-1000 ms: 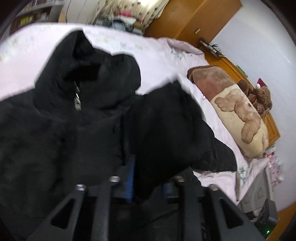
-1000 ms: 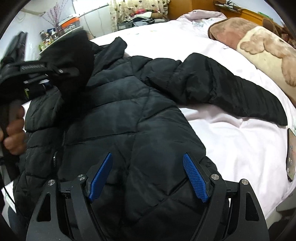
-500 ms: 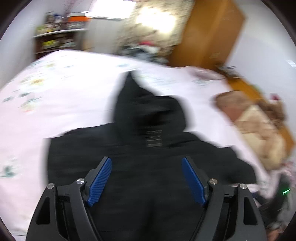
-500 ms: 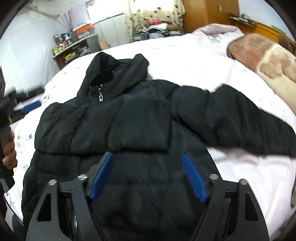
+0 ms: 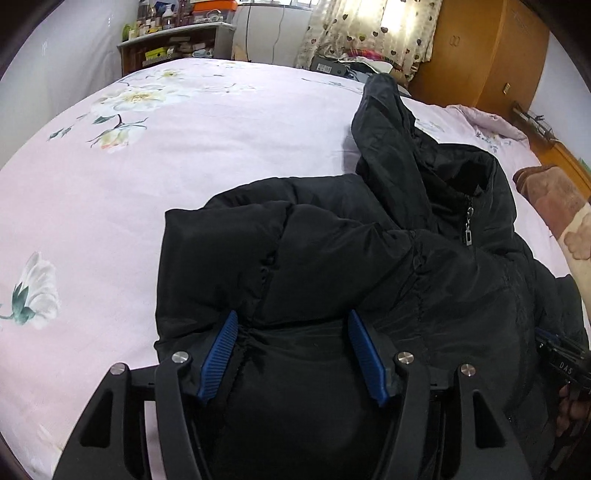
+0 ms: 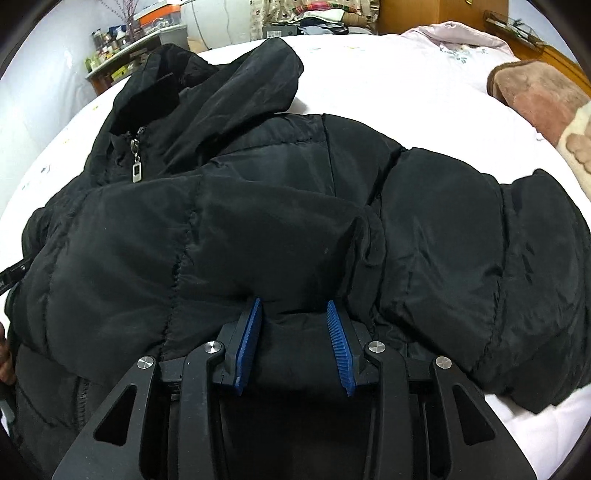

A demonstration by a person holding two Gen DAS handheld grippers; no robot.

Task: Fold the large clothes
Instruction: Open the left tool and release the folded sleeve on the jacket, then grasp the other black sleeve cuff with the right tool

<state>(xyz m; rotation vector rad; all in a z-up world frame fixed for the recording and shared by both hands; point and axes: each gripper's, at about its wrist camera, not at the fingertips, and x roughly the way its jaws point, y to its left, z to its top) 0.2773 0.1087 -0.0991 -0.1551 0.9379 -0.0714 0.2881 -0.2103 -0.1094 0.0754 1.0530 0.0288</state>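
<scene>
A black puffer jacket (image 5: 369, 266) lies zipped on the pink flowered bed (image 5: 110, 192), hood towards the far side. One sleeve (image 6: 280, 229) is folded across the chest, its cuff near my right gripper; the other sleeve (image 6: 480, 258) stretches out to the right. My left gripper (image 5: 291, 319) points down at the jacket's left edge, its jaws closing with padded fabric between the blue pads, a wide gap still showing. My right gripper (image 6: 295, 306) is closing too, and a bulge of jacket fills the space between its pads (image 6: 336, 332). It also shows at the left wrist view's right edge as the right gripper (image 5: 565, 363).
A brown and cream bear-print pillow (image 6: 546, 99) lies at the bed's right side. Beyond the bed stand a wooden wardrobe (image 5: 480, 48), a cluttered shelf (image 5: 173, 40) and a heart-print curtain (image 5: 369, 26). Bare sheet spreads left of the jacket.
The left gripper let go of the black sleeve, which now lies across the chest, and swung to the jacket's left edge. The right gripper sank onto the jacket and its jaws narrowed around fabric.
</scene>
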